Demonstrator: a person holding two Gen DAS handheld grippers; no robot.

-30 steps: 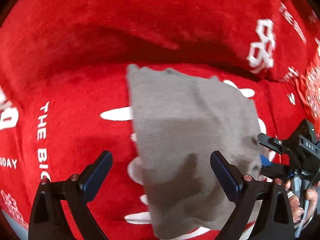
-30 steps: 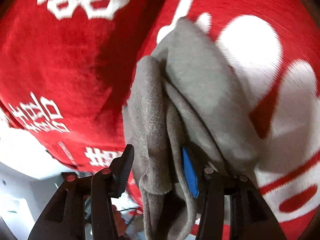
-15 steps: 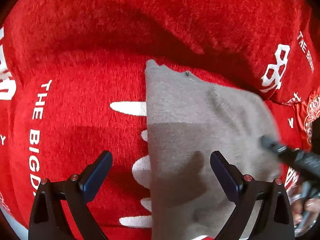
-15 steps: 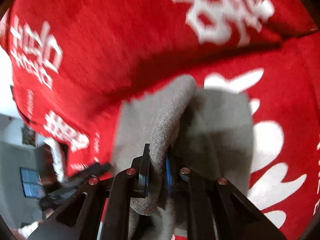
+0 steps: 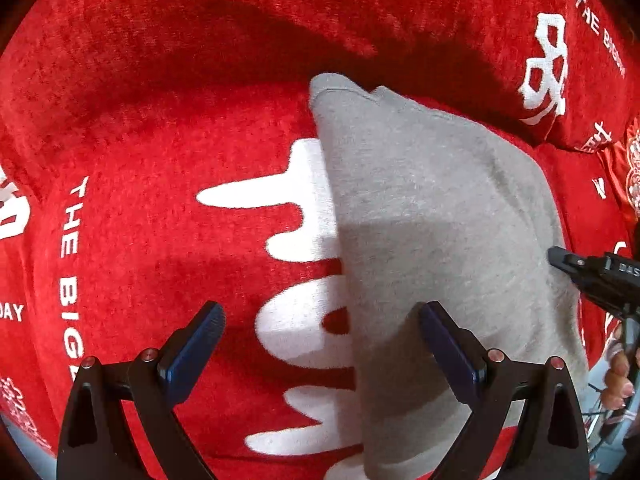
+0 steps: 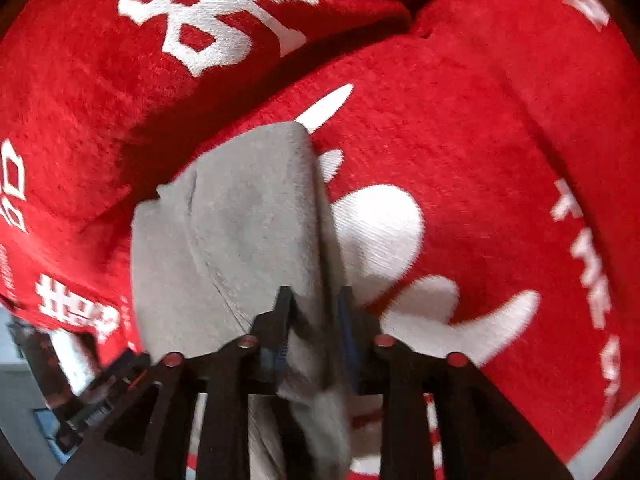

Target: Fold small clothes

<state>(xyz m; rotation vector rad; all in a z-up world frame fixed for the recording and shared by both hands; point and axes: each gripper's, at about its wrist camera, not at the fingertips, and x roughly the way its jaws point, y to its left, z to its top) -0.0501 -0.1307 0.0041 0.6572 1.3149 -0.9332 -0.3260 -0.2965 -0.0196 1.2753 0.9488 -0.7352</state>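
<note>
A red blanket (image 5: 160,128) printed with white lettering fills both wrist views, bunched into a raised ridge at the far side. On it, just in front of that ridge, lies a small grey garment (image 5: 420,220), already doubled over, its left edge crossing the large white letters.

The right gripper (image 6: 314,300) is clenched on the near edge of the garment, pinching what looks like several layers of fabric between its fingers. The left gripper (image 5: 320,320) stands spread wide above the blanket, holding nothing, one finger over the white letters and the other over the grey cloth.

The garment appears light, soft and limp, a knit that sags and bunches wherever it goes unsupported. A firm pinch at a corner or along a folded edge, catching all layers together, seems the surest hold; a loose grip may let the inner layer slip.
</note>
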